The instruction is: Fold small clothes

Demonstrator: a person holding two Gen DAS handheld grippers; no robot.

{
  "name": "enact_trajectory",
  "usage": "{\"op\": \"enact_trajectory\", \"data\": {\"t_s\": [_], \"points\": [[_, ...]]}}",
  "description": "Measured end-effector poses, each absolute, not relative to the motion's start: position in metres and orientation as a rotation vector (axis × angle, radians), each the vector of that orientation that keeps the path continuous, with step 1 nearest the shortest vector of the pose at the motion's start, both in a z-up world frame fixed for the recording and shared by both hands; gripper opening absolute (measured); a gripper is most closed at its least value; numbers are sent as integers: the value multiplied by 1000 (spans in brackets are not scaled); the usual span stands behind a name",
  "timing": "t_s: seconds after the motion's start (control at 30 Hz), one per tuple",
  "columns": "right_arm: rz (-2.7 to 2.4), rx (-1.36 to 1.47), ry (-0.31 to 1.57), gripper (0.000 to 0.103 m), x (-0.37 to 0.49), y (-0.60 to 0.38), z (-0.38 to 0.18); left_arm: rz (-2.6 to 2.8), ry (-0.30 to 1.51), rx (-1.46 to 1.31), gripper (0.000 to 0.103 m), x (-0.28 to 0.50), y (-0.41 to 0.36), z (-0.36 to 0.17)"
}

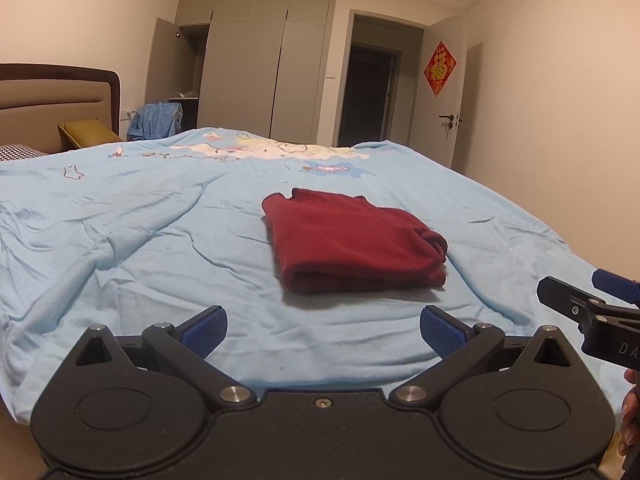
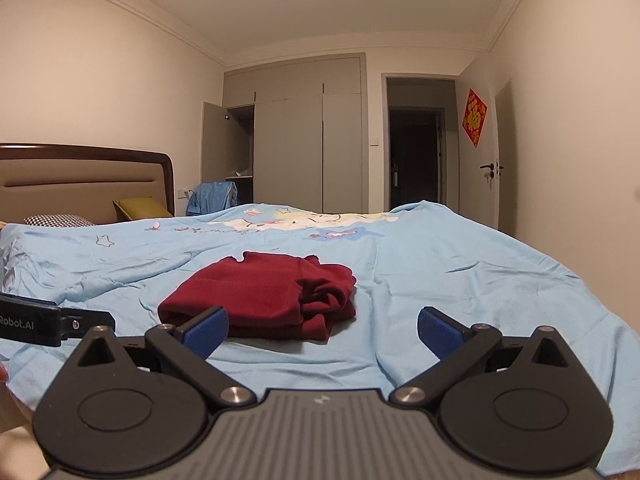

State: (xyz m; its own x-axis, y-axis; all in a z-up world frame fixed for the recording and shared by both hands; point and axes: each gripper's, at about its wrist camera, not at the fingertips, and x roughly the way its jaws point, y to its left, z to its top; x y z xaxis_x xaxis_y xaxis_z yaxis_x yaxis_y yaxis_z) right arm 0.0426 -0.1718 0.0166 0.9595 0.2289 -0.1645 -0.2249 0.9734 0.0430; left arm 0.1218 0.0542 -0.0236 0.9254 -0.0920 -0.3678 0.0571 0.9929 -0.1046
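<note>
A dark red garment [image 1: 352, 240] lies folded into a compact rectangle on the light blue bedspread [image 1: 140, 240]. In the right wrist view the same garment [image 2: 260, 296] shows bunched layers on its right side. My left gripper [image 1: 323, 330] stands open just short of the garment's near edge, nothing between its blue pads. My right gripper [image 2: 323, 332] is also open and holds nothing; the garment sits ahead and to its left, just behind the left finger. Each gripper shows at the edge of the other's view: the right gripper [image 1: 592, 308], the left gripper [image 2: 56, 324].
The bed has a brown-edged headboard [image 2: 80, 176] and pillows [image 2: 140, 208] at far left. A blue cloth [image 1: 158, 120] hangs beyond the bed by a wardrobe [image 1: 256, 68] with one door ajar. An open doorway [image 1: 372, 92] and a white door [image 1: 448, 92] stand at the back right.
</note>
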Motion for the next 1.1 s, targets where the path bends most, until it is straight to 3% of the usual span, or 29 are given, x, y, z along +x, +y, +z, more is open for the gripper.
{"op": "enact_trajectory", "data": {"t_s": [1.1], "points": [[218, 52, 205, 103, 47, -174, 9, -70, 406, -97, 102, 123, 51, -27]]}}
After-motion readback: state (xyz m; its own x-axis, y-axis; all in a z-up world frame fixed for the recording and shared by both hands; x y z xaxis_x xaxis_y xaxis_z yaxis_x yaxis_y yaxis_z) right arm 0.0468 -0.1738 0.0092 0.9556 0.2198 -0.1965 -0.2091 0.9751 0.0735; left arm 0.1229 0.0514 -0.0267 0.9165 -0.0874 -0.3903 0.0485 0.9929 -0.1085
